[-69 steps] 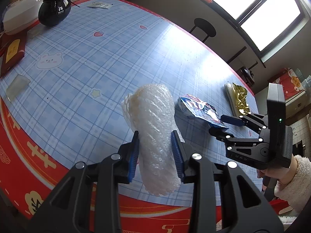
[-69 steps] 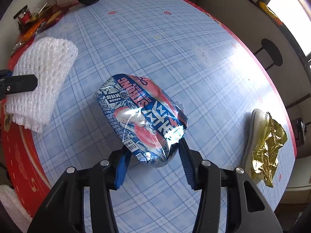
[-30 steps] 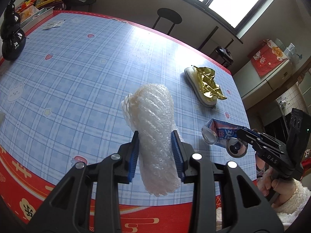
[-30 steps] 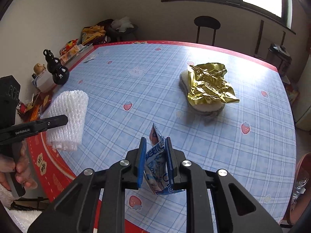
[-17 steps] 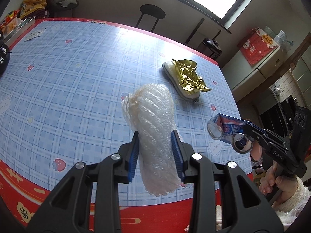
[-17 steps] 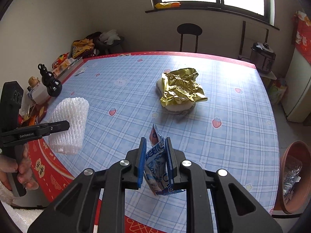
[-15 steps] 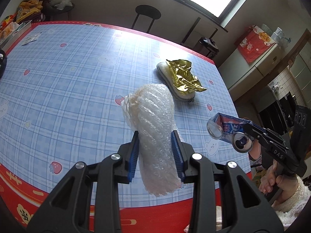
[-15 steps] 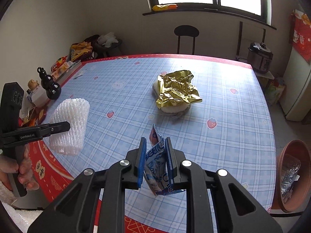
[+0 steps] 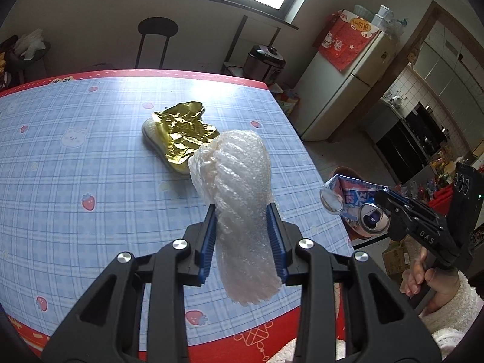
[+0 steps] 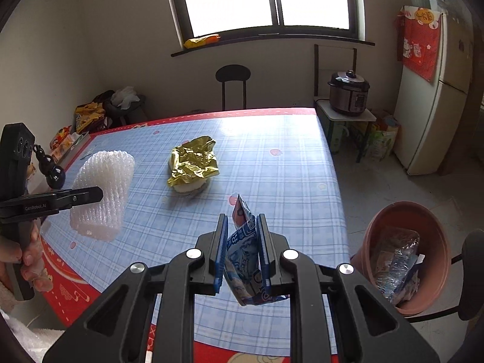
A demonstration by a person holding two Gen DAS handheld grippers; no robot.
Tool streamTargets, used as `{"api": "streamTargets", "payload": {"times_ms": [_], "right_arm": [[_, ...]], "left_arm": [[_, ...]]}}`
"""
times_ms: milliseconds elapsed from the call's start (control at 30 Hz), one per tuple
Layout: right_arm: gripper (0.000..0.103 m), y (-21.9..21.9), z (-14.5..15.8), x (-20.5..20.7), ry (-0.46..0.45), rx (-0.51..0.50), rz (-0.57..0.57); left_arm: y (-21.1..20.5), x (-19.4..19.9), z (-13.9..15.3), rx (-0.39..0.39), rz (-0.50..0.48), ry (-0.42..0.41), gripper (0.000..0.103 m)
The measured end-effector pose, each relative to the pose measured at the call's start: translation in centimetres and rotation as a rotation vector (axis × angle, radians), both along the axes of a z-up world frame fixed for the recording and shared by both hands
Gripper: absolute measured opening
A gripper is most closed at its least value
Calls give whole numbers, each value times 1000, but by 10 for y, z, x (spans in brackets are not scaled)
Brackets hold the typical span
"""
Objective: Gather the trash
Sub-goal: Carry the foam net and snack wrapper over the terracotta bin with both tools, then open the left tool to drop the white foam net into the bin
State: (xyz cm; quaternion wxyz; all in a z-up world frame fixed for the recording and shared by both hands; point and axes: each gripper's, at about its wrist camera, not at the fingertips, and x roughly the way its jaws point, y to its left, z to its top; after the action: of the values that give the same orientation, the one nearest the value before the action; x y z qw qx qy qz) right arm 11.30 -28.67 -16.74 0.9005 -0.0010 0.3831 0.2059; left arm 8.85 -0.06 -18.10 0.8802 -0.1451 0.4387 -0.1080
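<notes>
My left gripper [image 9: 242,214] is shut on a white foam net sleeve [image 9: 239,181] and holds it above the table; the sleeve also shows in the right wrist view [image 10: 104,187]. My right gripper [image 10: 242,227] is shut on a blue and white snack wrapper [image 10: 245,251], held above the table's near right part; the wrapper shows in the left wrist view [image 9: 351,193]. A crumpled gold foil wrapper [image 10: 193,157] lies on a white foam pad on the table. A terracotta-coloured trash bin [image 10: 390,220] with wrappers inside stands on the floor to the right.
The table [image 10: 287,163] has a blue checked cloth with a red border. A black gourd bottle [image 10: 54,169] stands at its far left edge. A black stool [image 10: 233,75], a pressure cooker [image 10: 348,92] on a stand and a fridge [image 10: 435,90] stand beyond.
Both grippers have swung right with their loads. The right gripper closed on the snack wrapper and lifted it off the table. The trash bin has come into the right wrist view.
</notes>
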Motion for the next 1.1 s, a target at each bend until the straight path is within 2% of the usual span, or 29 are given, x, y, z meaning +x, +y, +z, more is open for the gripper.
{"api": "streamTargets", "payload": {"times_ms": [300,600,800,1033,1100], "right_arm": [[19,-112,-3,6,-8,-14,-181],[19,-206,-6,10,-19,-10,-319],[19,-248,-14,10,-11,-9,-380],[19,-276,-27,7,17,-3,-430],[19,-282,-29,6,21,-3,-441]], "left_arm": [[-94,37,9,4,-160,-13,35],[-199,81,-4,16,-324,4,35],[-279,117,-27,21,-418,36,35],[-357,163,-62,21,-471,92,35],[-373,173,-68,13,-489,106,41]]}}
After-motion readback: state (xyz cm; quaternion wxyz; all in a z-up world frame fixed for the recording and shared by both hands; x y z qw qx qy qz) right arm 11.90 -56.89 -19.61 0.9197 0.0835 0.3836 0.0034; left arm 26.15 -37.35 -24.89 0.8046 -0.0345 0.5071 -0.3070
